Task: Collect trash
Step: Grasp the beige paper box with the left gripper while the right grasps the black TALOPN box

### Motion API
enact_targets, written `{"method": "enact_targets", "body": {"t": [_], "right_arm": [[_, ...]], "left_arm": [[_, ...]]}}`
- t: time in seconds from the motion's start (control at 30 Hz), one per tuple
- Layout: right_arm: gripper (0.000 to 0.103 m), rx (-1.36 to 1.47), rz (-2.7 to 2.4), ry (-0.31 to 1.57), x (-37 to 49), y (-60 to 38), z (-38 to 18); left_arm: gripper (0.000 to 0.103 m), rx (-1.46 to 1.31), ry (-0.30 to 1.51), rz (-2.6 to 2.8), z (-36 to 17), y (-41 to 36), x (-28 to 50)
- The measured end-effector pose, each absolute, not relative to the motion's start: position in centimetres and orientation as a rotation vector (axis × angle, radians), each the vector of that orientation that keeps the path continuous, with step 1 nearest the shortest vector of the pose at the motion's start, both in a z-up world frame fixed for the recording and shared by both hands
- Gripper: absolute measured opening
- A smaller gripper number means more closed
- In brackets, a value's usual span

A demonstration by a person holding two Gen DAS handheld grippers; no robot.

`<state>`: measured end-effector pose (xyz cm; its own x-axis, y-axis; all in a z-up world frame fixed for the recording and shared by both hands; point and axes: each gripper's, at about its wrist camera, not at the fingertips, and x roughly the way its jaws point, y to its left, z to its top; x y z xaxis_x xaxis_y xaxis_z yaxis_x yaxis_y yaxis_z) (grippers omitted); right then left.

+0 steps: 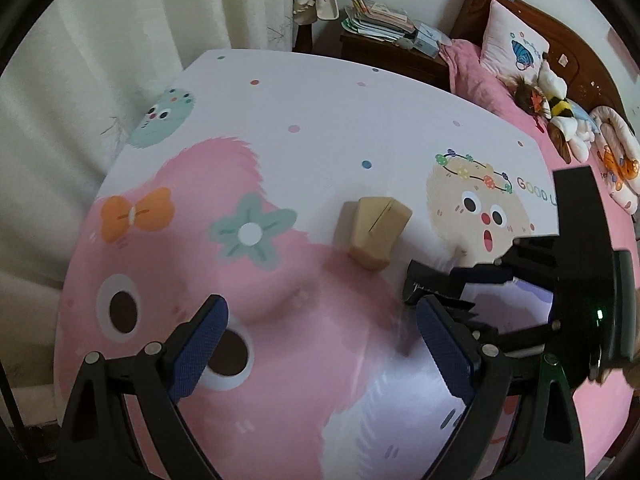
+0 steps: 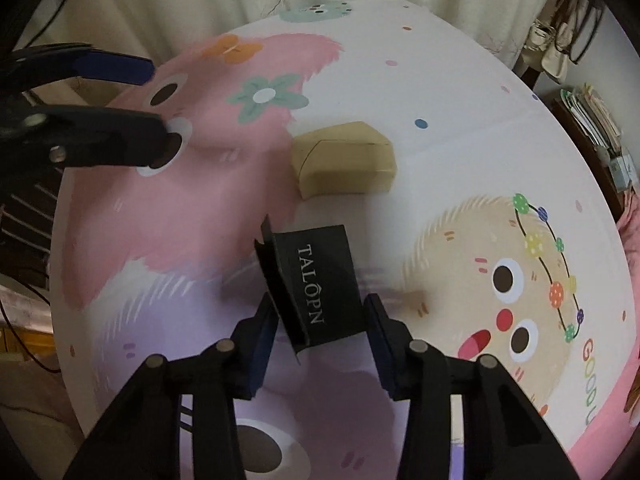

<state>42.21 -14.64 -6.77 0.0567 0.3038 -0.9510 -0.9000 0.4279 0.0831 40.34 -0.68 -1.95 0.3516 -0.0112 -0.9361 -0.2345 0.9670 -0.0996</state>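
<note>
A black "TALOPN" box (image 2: 316, 288) sits between the blue pads of my right gripper (image 2: 320, 332), which is shut on it just above the cartoon-printed bedsheet (image 2: 440, 128). The box also shows in the left wrist view (image 1: 430, 284), held by the right gripper (image 1: 472, 280). A tan cardboard box (image 2: 344, 160) lies on the sheet beyond it; it also shows in the left wrist view (image 1: 374, 232). My left gripper (image 1: 320, 344) is open and empty, hovering over the pink print, left of the black box; it shows in the right wrist view (image 2: 152, 100) at the far left.
Cream curtains (image 1: 80, 80) hang along the bed's far side. A wooden nightstand with stacked papers (image 1: 380, 20) stands behind. Pink pillow (image 1: 516, 40) and plush toys (image 1: 560, 116) lie by the wooden headboard at right. Bags (image 2: 560, 40) hang by the curtains.
</note>
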Motion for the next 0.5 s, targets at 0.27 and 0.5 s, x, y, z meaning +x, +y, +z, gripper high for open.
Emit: {"method": "enact_targets", "body": {"t": [0.27,0.5], "right_arm": [[0.042,-0.392,0.810,1.177,45.0,-18.3,-5.8],[0.042,-0.241,0.687,1.155,45.7,-20.4,-5.3]], "left_arm": [[0.094,-0.225,1.255,0.126,-4.3,-1.9,44.8],[0.084,-0.171,1.301,0.123,-7.3,-3.4,48.3]]}}
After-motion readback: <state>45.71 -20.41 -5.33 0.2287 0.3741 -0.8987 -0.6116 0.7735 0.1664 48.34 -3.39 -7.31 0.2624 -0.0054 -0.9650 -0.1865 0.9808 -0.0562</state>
